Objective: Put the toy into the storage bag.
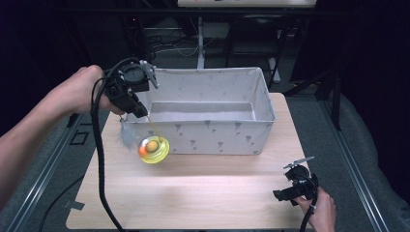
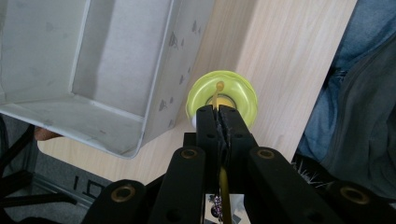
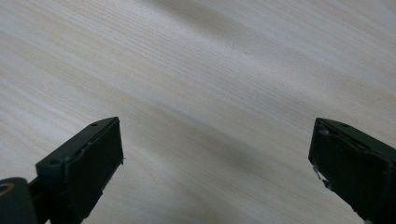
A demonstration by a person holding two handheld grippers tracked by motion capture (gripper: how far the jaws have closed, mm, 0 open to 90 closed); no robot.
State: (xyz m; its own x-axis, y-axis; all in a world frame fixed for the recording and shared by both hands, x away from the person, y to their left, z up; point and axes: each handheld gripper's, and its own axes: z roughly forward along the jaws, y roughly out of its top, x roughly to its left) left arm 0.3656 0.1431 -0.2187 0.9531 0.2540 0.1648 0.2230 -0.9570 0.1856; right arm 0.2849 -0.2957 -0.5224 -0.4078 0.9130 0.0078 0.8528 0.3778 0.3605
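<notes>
Left tool [image 1: 140, 110] clamped tight on a thin yellow cord [image 2: 215, 96], from which a yellow-green ring toy [image 1: 153, 148] hangs just beside the grey fabric bin [image 1: 212, 133], over the tabletop [image 1: 193, 193]. Right tool [image 3: 217, 163] stands wide, nothing between its jaws, low over bare wood.

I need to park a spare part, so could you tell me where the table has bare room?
Free: the wooden table in front of the fabric bin, between toy and right gripper. Crowded: the bin's left corner, where the left gripper dangles the yellow toy.
</notes>
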